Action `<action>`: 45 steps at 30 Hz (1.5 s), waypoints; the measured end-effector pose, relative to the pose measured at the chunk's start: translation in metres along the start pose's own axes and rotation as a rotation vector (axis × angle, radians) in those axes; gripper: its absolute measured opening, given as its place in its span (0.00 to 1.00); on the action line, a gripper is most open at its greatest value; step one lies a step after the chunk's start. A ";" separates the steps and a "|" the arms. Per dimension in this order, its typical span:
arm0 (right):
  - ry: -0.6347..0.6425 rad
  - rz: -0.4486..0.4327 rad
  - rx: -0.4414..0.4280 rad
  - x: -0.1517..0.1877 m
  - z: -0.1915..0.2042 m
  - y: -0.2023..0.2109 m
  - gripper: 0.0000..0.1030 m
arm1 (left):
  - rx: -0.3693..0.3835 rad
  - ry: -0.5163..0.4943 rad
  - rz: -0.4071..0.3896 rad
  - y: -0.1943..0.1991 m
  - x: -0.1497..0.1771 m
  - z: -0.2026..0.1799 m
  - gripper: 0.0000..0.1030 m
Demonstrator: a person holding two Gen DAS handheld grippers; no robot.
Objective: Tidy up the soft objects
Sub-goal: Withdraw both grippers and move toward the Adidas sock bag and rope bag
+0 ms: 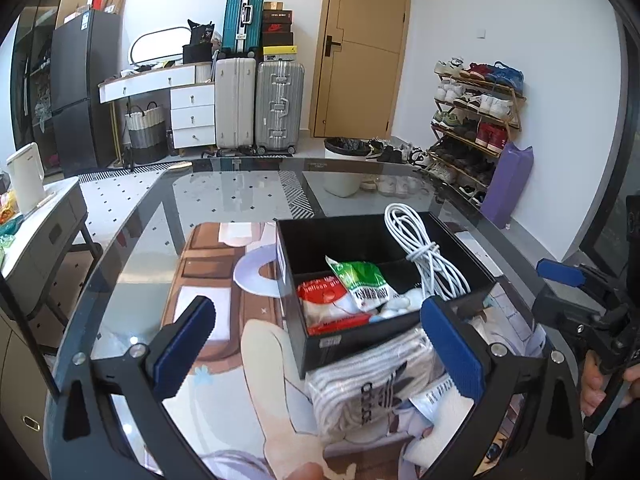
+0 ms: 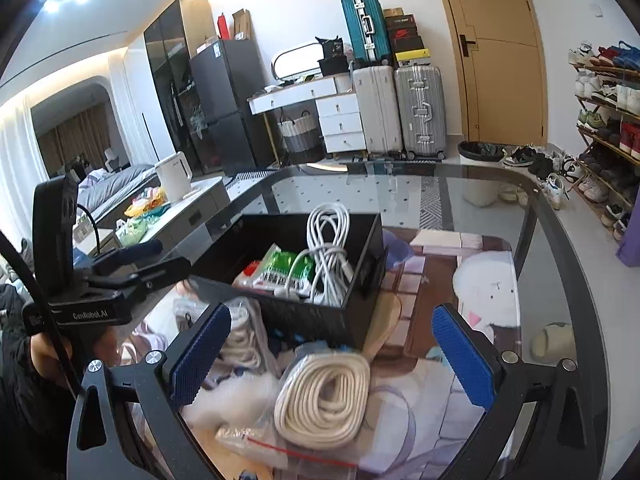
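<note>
Item: black box (image 1: pixel 384 332), open-topped, on glass table (image 1: pixel 224 200), ahead of both grippers. Contents: white cable (image 1: pixel 424 256), bundled, at the 2 o'clock corner in the left view; green-and-white packet (image 1: pixel 362 280), print unreadable; red-and-white pack (image 1: pixel 324 300), lettering too blurred to read; small white soft pieces (image 1: pixel 396 306).

Item: sock pack (image 1: pixel 360 396), striped, marked "adidas" with trefoil, just beside the box's near wall at 6 o'clock. It lies between the pads of the left gripper (image 1: pixel 316 356), untouched; jaws spread wide, released, holding nothing.

Item: rope coil (image 2: pixel 324 396), cream, in a clear bag, at 6 o'clock of the box in the right view only. It lies between the pads of the right gripper (image 2: pixel 332 360), apart from both; jaws wide open, nothing grasped. Zip bag (image 2: pixel 280 450) with red seal at 7 o'clock of the coil.

Cross-view: the right view shows the left gripper's body lettered "GenRobot.AI" at 9 o'clock; the left view shows the right gripper and a hand (image 1: pixel 600 384) at 3 o'clock.

Beneath the items: printed mat (image 1: pixel 216 280).
</note>
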State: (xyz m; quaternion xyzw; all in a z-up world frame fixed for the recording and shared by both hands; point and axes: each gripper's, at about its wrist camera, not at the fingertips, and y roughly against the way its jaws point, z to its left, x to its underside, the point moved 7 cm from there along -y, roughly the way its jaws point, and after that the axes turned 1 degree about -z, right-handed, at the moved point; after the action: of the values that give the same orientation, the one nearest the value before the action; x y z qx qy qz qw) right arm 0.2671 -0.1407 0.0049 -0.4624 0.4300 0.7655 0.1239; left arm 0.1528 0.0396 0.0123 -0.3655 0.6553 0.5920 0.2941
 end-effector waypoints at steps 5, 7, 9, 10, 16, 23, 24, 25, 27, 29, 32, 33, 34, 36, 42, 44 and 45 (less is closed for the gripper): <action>0.021 0.035 0.022 0.012 -0.002 -0.001 0.99 | -0.008 0.000 -0.016 0.008 0.003 -0.002 1.00; 0.030 0.038 0.025 0.013 -0.003 0.000 0.99 | -0.015 -0.006 -0.012 0.009 0.006 -0.004 1.00; 0.035 0.051 0.032 0.015 -0.005 0.000 0.99 | -0.021 -0.012 -0.006 0.008 0.010 -0.005 1.00; 0.036 0.057 0.033 0.016 -0.006 0.000 0.99 | -0.022 -0.014 -0.001 0.007 0.012 -0.006 1.00; 0.085 0.112 0.030 0.026 0.000 -0.005 0.99 | -0.023 -0.028 0.020 0.006 0.018 -0.009 1.00; 0.105 0.197 0.012 0.043 0.002 -0.018 0.99 | -0.002 -0.028 0.038 0.005 0.021 -0.012 1.00; 0.100 0.203 0.011 0.044 0.001 -0.020 0.99 | -0.003 -0.031 0.037 0.005 0.022 -0.014 1.00; 0.096 0.204 0.008 0.046 0.001 -0.021 0.99 | -0.006 -0.037 0.037 0.005 0.022 -0.014 1.00; 0.089 0.213 0.001 0.048 0.002 -0.024 0.99 | -0.006 -0.042 0.040 0.005 0.022 -0.015 1.00; 0.091 0.220 0.000 0.050 0.002 -0.026 0.99 | 0.005 -0.041 0.046 0.005 0.023 -0.016 1.00; 0.093 0.236 -0.009 0.053 0.003 -0.028 0.99 | 0.009 -0.048 0.056 0.003 0.025 -0.017 1.00; 0.093 0.240 -0.009 0.053 0.002 -0.030 0.99 | 0.009 -0.052 0.058 0.003 0.027 -0.017 1.00; 0.092 0.244 -0.008 0.054 0.002 -0.030 0.99 | 0.009 -0.057 0.064 0.002 0.028 -0.018 1.00; 0.088 0.253 -0.012 0.056 0.001 -0.032 0.99 | 0.012 -0.064 0.071 0.001 0.029 -0.021 1.00; 0.083 0.269 -0.012 0.060 -0.001 -0.036 0.99 | 0.014 -0.076 0.078 0.000 0.031 -0.022 1.00; 0.083 0.273 -0.006 0.061 -0.002 -0.037 0.99 | 0.014 -0.075 0.078 0.000 0.030 -0.021 1.00; 0.082 0.275 -0.003 0.062 -0.003 -0.037 0.99 | 0.014 -0.075 0.078 0.000 0.030 -0.021 1.00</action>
State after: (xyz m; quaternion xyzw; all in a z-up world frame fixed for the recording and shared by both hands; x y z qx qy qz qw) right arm 0.2566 -0.1340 -0.0662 -0.4301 0.4928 0.7564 -0.0006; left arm 0.1370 0.0143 -0.0101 -0.3152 0.6619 0.6116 0.2976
